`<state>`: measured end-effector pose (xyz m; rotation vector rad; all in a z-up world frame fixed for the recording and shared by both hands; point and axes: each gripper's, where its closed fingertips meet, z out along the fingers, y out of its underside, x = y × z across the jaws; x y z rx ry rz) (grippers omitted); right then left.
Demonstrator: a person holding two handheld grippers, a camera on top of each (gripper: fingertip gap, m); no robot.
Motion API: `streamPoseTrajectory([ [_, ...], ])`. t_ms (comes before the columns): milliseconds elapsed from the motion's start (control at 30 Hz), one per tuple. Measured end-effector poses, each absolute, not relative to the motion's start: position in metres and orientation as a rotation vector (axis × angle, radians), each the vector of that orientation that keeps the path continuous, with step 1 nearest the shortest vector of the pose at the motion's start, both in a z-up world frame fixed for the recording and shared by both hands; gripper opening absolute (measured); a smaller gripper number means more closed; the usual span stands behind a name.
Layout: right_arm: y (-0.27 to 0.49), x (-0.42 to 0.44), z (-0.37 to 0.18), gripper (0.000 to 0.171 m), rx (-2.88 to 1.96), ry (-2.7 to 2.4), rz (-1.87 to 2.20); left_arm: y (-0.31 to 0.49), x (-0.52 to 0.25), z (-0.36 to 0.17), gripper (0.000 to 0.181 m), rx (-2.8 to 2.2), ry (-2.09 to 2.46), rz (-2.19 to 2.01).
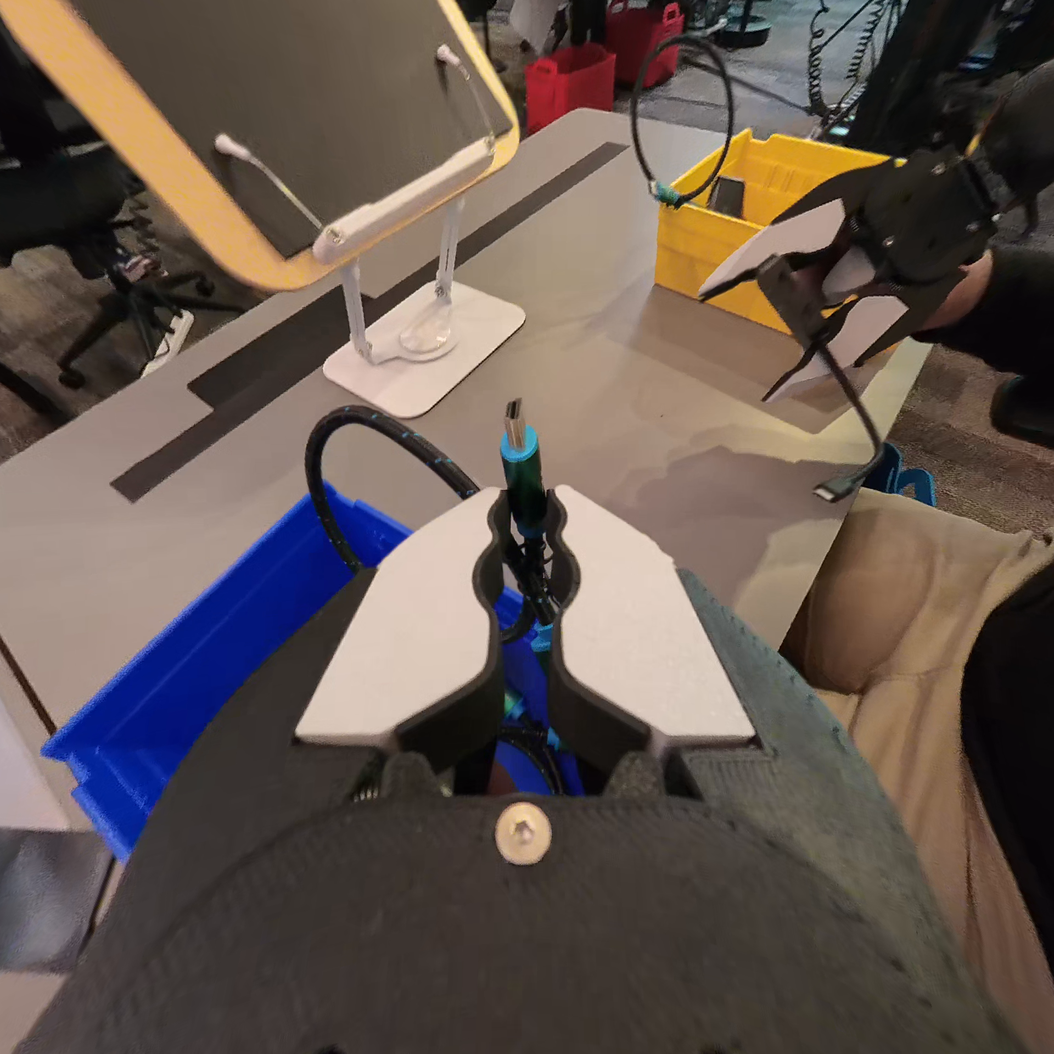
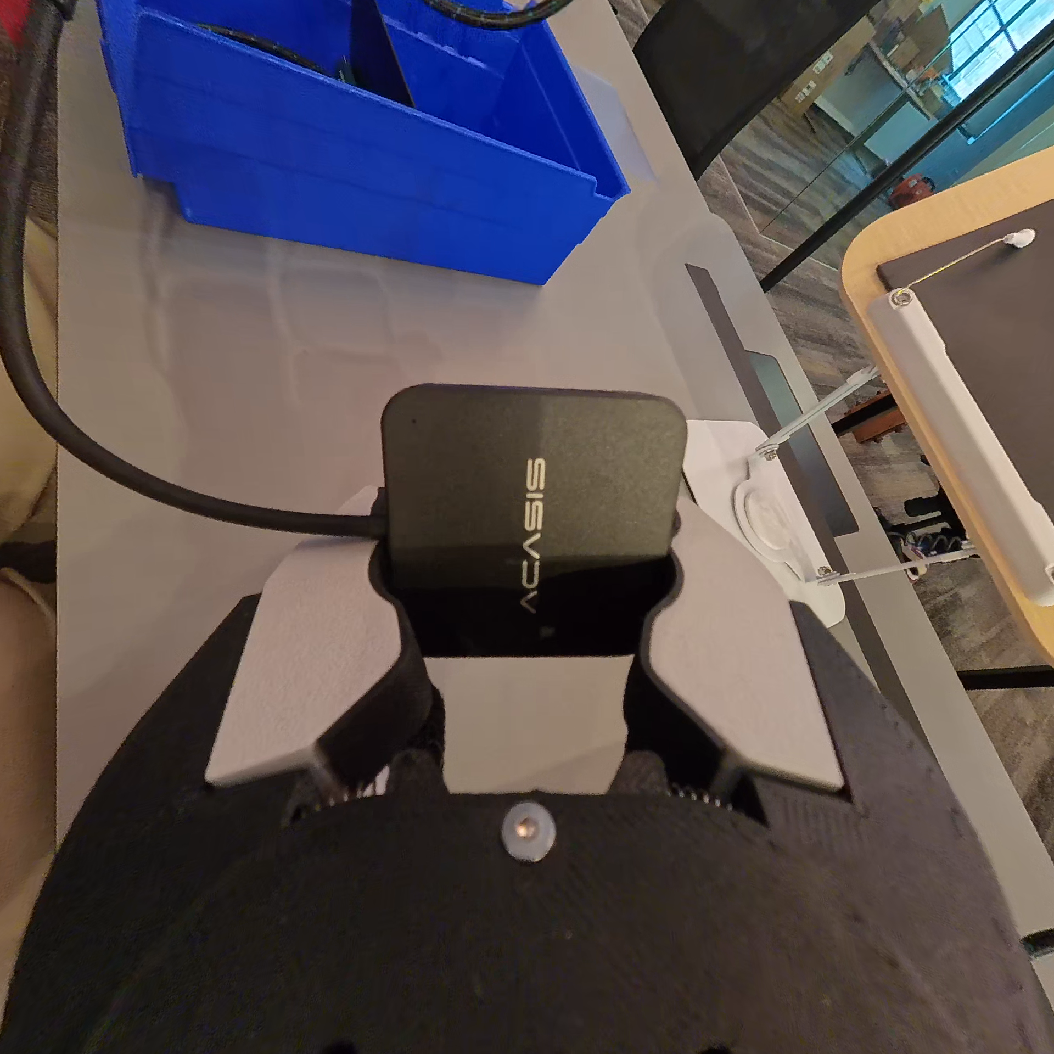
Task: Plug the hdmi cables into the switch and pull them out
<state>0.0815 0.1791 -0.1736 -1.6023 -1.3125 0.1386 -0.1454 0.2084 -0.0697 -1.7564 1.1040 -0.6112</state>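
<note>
Blue bin (image 1: 188, 644), yellow bin (image 1: 736, 228) on grey table (image 1: 599, 365); carpeted floor (image 1: 969, 456).

Bins (image 1: 217, 644) and stand (image 1: 425, 348) on table (image 1: 599, 365)

The left tool (image 1: 526, 513) clamps an HDMI plug (image 1: 520, 456) upright above the blue bin (image 1: 188, 656) on the bench (image 1: 599, 365).

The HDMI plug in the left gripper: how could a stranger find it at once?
Find the grey table and its blue bin. Above the bin, the left gripper grips the HDMI plug upright. It alone has a teal sleeve and a bare metal tip.
</note>
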Motion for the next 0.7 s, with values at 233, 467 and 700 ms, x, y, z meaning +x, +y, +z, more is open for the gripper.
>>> streamPoseTrajectory([
  [233, 0.179, 0.084, -0.171, 0.086, -1.597, -1.308, 0.129, 0.196, -0.089, -0.054, 0.011, -1.680, 1.268, -0.692],
  [467, 0.180, 0.089, -0.174, 0.086, -1.600, -1.334, 0.064, 0.193, -0.037, -0.081, 0.011, -1.699, 1.439, -0.774],
  [700, 0.182, 0.095, -0.179, 0.086, -1.611, -1.350, 0.034, 0.184, -0.003, -0.134, 0.011, -1.797, 1.709, -0.861],
])
